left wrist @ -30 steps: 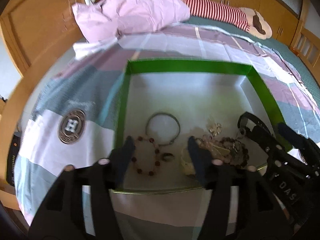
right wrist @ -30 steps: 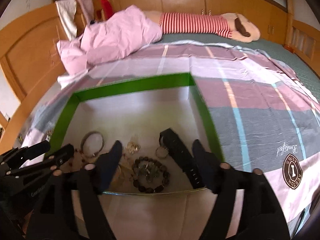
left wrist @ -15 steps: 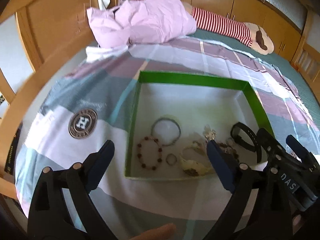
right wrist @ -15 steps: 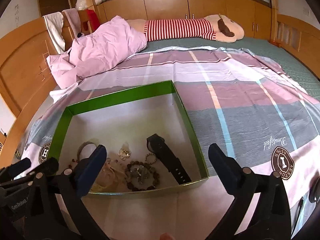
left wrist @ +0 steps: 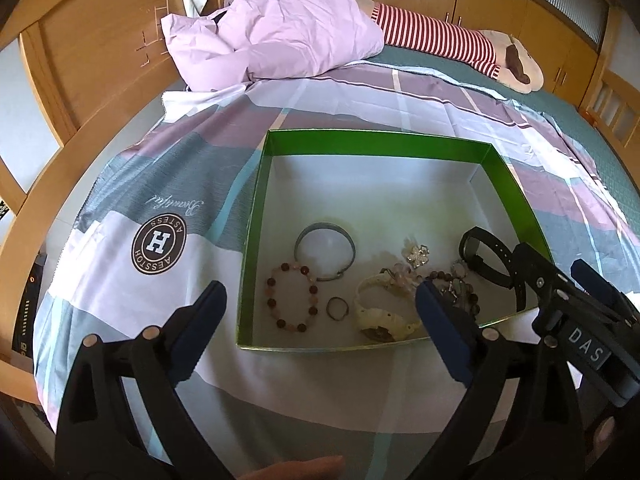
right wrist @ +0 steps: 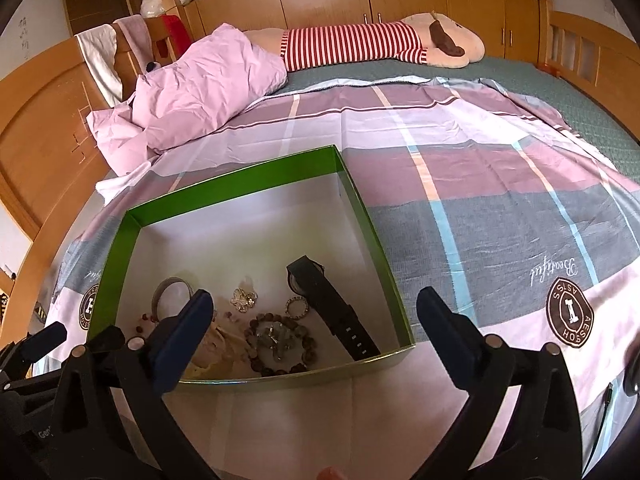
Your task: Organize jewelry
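A shallow green box (left wrist: 256,216) with a white floor sits on a plaid bedspread (left wrist: 132,184), and all the jewelry lies inside it, crowded toward the near wall.

The left gripper (left wrist: 320,312) has just been opening. Its jaws now stand wide apart with nothing between them, one fingertip outside the box's left wall and the other over the near right part. The right gripper (right wrist: 310,314) has also just been opening and is spread wide and empty, hovering over the near right corner.

From the left gripper, the pink bead bracelet (left wrist: 292,296) lies just ahead at about eleven o'clock, clearly nearer this hand. The black watch (right wrist: 328,304) lies straight ahead of the right gripper at twelve o'clock — its long axis runs from ten o'clock far to four o'clock near, so jaws would probably need to close across the strap.

Counted:
- one metal bangle (left wrist: 324,250)
- one pink bead bracelet
- one dark bead bracelet (right wrist: 280,344)
- one plain ring (left wrist: 337,307)
- one sparkly ring (right wrist: 296,306)
- one flower-shaped ornament (right wrist: 242,300)
- one cream watch (left wrist: 380,312)
- one black watch

Eight pieces that can be told apart — the tangle by the cream watch may hide more.
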